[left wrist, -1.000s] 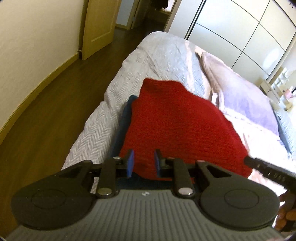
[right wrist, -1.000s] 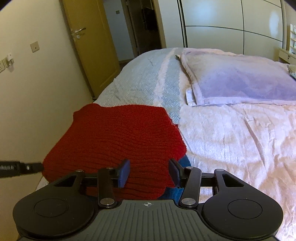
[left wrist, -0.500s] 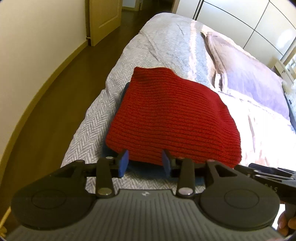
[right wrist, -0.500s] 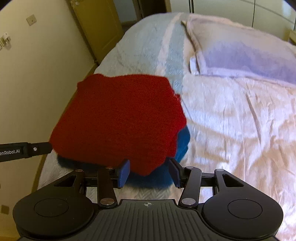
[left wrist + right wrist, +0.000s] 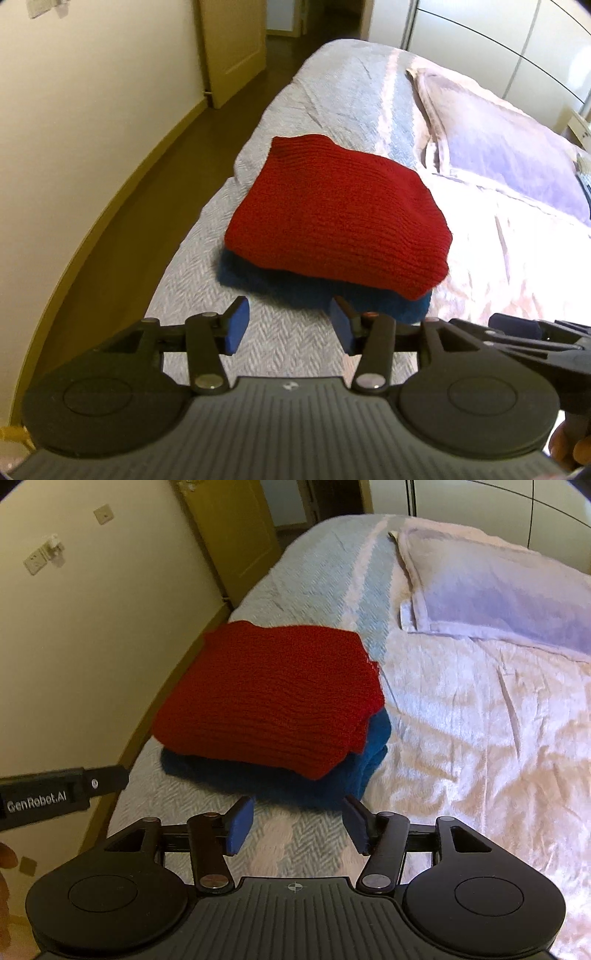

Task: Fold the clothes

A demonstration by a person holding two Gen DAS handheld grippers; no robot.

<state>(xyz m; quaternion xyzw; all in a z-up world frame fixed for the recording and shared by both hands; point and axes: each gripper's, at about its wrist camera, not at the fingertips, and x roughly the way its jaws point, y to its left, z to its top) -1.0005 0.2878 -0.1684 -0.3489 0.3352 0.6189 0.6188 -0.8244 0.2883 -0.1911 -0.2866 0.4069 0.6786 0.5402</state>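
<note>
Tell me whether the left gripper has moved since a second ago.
Yes. The left gripper has backed away from the red sweater: its fingers stood over the sweater's near edge before, and now bare bedspread lies between the opening jaws.

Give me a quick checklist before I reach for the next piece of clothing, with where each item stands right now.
1. Left gripper free of cloth: ok, jaws opening, only bedspread shows between them.
2. Right gripper free of cloth: ok, jaws opening, nothing between them.
3. Red knit folded and lying on the blue garment: ok.
4. Stack squared up: not ok, blue sticks out past the red at the near and right edges.
5. Stack safely on the bed: cannot tell, it sits near the wall-side edge.
6. Next garment located: cannot tell, none in either view.
</note>
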